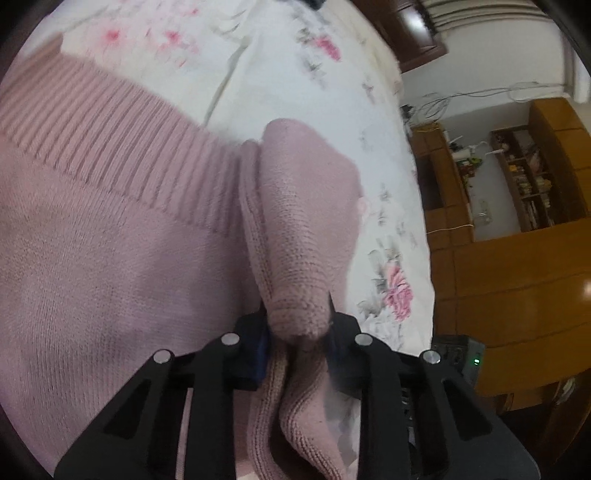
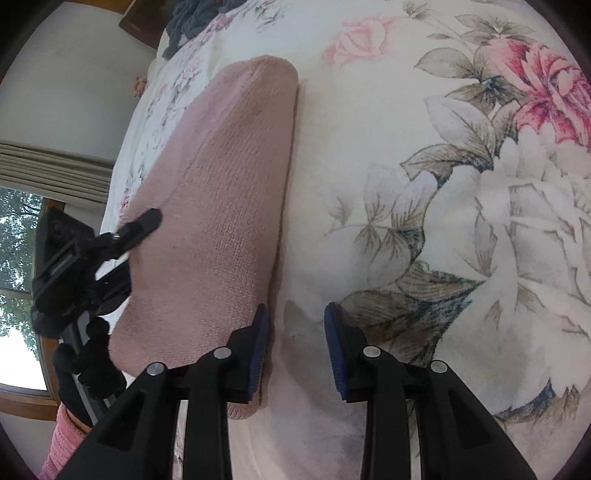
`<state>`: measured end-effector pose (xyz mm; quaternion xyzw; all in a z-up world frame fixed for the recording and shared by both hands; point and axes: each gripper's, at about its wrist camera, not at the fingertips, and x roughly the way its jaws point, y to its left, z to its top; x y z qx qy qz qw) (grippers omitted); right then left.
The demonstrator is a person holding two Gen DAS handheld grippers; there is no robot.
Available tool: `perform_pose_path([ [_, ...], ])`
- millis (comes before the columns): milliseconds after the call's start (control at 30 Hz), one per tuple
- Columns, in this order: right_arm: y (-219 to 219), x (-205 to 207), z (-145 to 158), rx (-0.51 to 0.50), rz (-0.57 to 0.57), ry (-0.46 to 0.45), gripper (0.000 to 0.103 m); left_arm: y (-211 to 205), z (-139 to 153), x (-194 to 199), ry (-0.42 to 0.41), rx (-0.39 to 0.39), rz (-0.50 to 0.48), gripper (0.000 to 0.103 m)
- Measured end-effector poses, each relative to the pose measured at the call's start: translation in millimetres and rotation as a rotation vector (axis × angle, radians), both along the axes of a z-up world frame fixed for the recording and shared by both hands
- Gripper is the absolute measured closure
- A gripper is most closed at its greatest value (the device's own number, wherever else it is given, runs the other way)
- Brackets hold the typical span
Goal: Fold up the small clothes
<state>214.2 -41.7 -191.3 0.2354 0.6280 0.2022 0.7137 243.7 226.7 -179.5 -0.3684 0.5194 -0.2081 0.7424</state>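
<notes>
- Left wrist view: a white bedsheet printed with pink roses and grey-green leaves (image 1: 373, 155) covers the bed, which fills the far and middle ground. To the right stand orange-brown wooden cabinets (image 1: 517, 266) with open shelves holding small items too blurred to name. A dark wooden cabinet corner (image 1: 413, 29) sits at the far right, against a white wall with loose cables.
- One dusty-pink knitted sweater (image 1: 110, 229) lies on the sheet, filling the left side, with a ribbed band running across it. The lower frame edge cuts it off.
- The left gripper (image 1: 297, 325) has its two black fingers with blue pads closed narrowly on a bunched fold of the sweater, which rises between them. The far ground is motion-blurred.
- A small dark box with a green light (image 1: 469, 356) sits near right; what it is cannot be told.
- Right wrist view: the same floral sheet fills the right side, one large pink rose at the far right. A window with trees outside (image 2: 18, 258) and a pleated blind are at the left.
- The folded pink sweater lies as a long strip left of centre.
- The right gripper (image 2: 297, 339) stands wide apart, holding nothing, its left pad just beside the sweater's edge.
- The left gripper appears at the left, on the sweater's left edge; its grip is hidden here.
- One dark grey garment (image 2: 195, 18) lies crumpled at the far edge, partly cut off.
</notes>
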Motion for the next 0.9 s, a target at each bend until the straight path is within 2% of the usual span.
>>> perform_pose_path([
  [100,-2.3,-2.8,4.9,-0.001,-0.002,-0.011,0.068,8.4,20.4,-8.4,-0.052,-0.041,0.010,0.082],
  [267,-1.1,-8.2,18.5,0.012,0.011,-0.043,0.068,49.9,52.8,-23.8,-0.115,-0.051,0.040,0.082],
  [467,20.8,-9.6,34.1,0.036,0.060,-0.078,0.066,122.0,73.5,-39.5,-0.138,0.015,0.119,0.082],
  [633,55.0,-11.8,43.8,0.068,0.132,-0.100,0.064,177.7,60.3,-44.6,-0.081,0.055,0.171,0.082],
  [733,79.3,-15.4,46.8,0.084,0.185,-0.105,0.060,203.8,44.5,-50.4,-0.056,0.043,0.197,0.082],
  [900,108.3,-19.4,40.3,0.103,0.236,-0.084,0.056,215.7,6.8,-54.2,0.018,0.083,0.174,0.082],
])
